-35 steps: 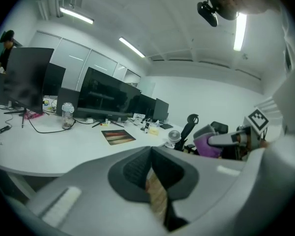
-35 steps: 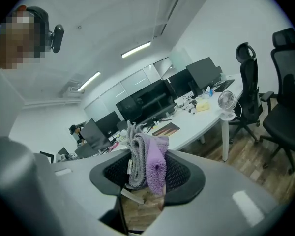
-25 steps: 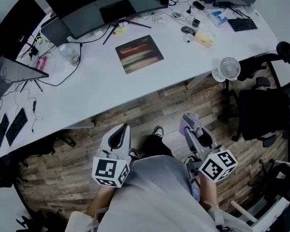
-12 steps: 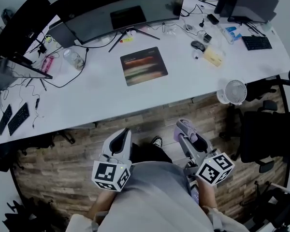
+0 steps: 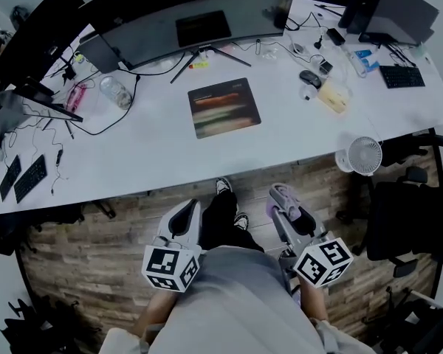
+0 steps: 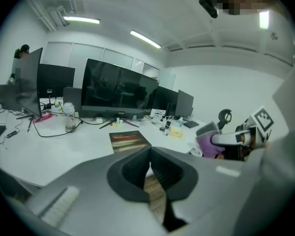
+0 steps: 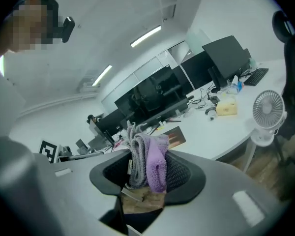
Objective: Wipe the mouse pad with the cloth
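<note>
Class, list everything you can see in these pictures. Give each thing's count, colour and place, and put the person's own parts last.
desk: one, white, across the head view's top
mouse pad: one, dark with stripes, desk centre
curved monitor: one, black, behind the mouse pad
bottle: one, clear, left of the mouse pad
computer mouse: one, dark, right of the mouse pad
keyboard: one, black, desk's far right
fan: one, white, desk's near right edge
office chair: one, black, right of the desk
cloth: one, purple and grey, between the right gripper's jaws
left gripper: grey, jaws together, empty
right gripper: grey, shut on the cloth
</note>
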Demonstrator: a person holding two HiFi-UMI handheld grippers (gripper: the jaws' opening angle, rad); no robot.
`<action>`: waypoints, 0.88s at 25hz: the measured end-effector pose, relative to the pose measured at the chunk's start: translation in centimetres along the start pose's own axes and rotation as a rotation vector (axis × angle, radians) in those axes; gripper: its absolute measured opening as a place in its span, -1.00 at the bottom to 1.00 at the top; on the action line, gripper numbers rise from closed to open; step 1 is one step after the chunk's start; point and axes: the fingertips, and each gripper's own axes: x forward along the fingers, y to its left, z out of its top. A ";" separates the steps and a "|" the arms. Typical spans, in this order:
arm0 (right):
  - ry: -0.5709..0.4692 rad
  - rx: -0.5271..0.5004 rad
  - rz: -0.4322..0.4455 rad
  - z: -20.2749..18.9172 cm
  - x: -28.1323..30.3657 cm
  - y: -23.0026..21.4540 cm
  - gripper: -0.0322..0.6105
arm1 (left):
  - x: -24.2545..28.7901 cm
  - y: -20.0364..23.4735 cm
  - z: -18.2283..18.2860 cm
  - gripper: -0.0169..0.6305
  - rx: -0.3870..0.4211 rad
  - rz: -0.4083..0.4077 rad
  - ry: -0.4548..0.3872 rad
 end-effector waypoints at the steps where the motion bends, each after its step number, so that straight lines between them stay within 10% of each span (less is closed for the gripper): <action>1: 0.007 0.001 -0.010 0.0 0.3 -0.4 -0.34 | 0.5 0.2 0.1 -0.95 0.000 0.003 0.006; 22: 0.116 -0.022 -0.092 7.3 12.5 -4.1 -0.38 | 13.3 7.1 4.5 -0.95 -0.129 0.004 0.084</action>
